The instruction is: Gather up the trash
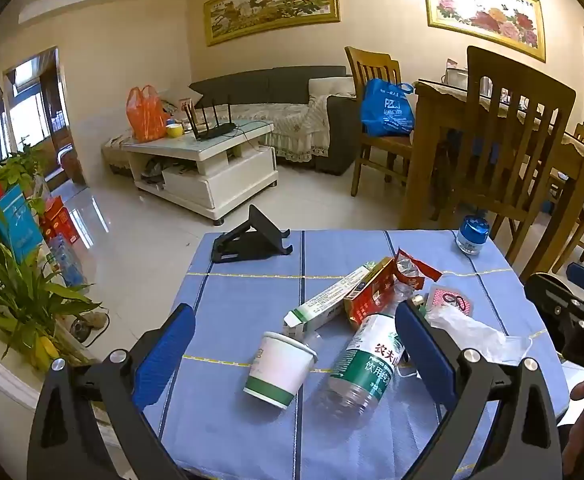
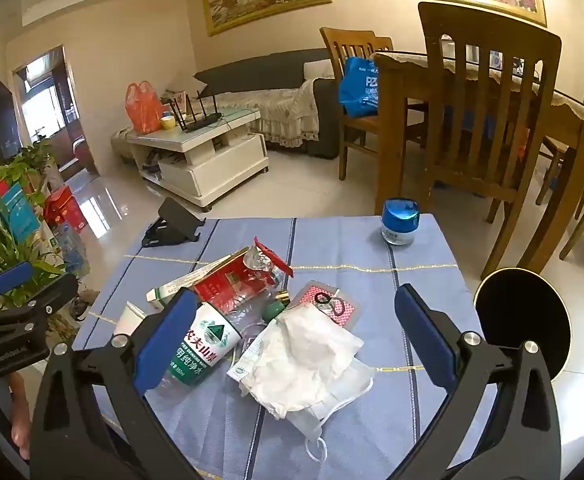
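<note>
Left wrist view: left tongs (image 1: 292, 344) are hanging spread wide w/ nothing gripped, tilted down over the blue cloth (image 1: 244, 292). Paper cup (image 1: 280, 368) is lying on its side just ahead, water bottle (image 1: 366, 360) beside it, partly behind the right-side finger. Further back, a white carton (image 1: 328, 300) and red box (image 1: 372, 292) are lying in the pile w/ a red wrapper (image 1: 416, 266). Phone stand (image 1: 252, 240) and blue-lid jar (image 1: 473, 235) are sitting apart, prob not trash.

Right wrist view: right tongs (image 2: 292, 344) are also gaping, empty, hovering over the crumpled tissue (image 2: 304, 356) and face mask (image 2: 332, 404), which are touching the bottle. A black round bin (image 2: 522, 320) is standing just off the cloth's right edge.

Progress: nothing seems collected yet; all trash is lying on the cloth, so the whole job is looking left to do.
</note>
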### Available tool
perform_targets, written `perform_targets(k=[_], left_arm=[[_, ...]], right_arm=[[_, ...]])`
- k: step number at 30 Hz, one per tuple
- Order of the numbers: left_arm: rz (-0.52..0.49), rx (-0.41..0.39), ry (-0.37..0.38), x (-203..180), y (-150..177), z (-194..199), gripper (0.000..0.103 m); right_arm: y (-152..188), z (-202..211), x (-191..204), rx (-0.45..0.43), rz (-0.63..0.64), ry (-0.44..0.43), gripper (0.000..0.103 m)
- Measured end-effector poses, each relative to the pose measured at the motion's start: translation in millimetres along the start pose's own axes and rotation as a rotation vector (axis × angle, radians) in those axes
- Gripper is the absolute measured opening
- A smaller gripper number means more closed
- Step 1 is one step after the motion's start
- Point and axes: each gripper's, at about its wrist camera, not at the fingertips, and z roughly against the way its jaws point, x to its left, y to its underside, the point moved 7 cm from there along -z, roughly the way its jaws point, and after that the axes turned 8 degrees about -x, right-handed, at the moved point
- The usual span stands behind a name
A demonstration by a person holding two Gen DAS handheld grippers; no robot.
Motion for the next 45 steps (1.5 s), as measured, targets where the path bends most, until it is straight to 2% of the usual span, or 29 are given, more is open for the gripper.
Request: perform_targets(k=[5,8,12,26,45], left_arm=[[0.004,-0.002,-0.002,0.1,-0.5,0.2,0.097],[0.011,-0.006,-0.004,-5.6,-7.2,1.9,0.097],[0.023,-0.003,0.013,-1.0,-7.2,4.3,0.097],[0.054,0.004,0.038,1.7,-5.4,4.2,0.097],[0.028,-0.011,0.027,-0.4,-3.8,5.7,0.097]], right_arm=[[-1.0,-2.0,-3.8,0.016,-0.036,-0.046,0.098],[2.3,1.0,3.5,-0.004,-0.012,-0.046,0.098],[0.5,2.0,7.9,0.011,-0.020,-0.059,0.098],[-1.8,4.3,9.7,0.006,-0.010,-0.052,0.098],[-3.5,5.4,9.6,0.007,-0.003,-0.039,0.098]])
